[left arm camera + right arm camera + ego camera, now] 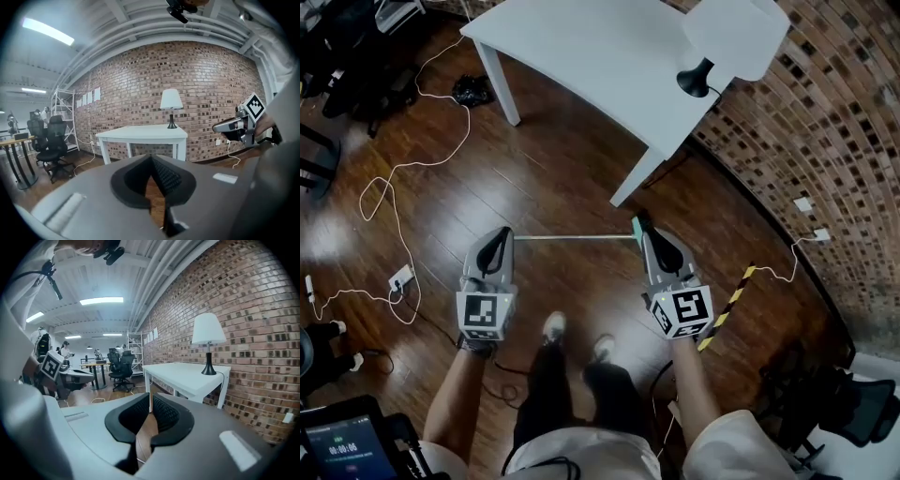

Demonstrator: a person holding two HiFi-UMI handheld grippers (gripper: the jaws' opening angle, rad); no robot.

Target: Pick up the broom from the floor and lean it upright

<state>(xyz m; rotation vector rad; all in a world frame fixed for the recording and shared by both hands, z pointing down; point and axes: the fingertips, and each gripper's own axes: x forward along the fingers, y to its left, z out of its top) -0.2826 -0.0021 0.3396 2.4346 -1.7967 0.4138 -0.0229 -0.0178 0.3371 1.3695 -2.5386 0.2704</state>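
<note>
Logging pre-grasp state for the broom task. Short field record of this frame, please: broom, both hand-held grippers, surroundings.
broom: flat on the wood floor, handle crosswise ahead of the person's feet, not held
left hand-held gripper: jaws together, empty, by the handle's left end
right hand-held gripper: jaws a slit apart, empty, by the greenish end
table: white, lamp on it, beside brick wall
task: broom not yet picked up
</note>
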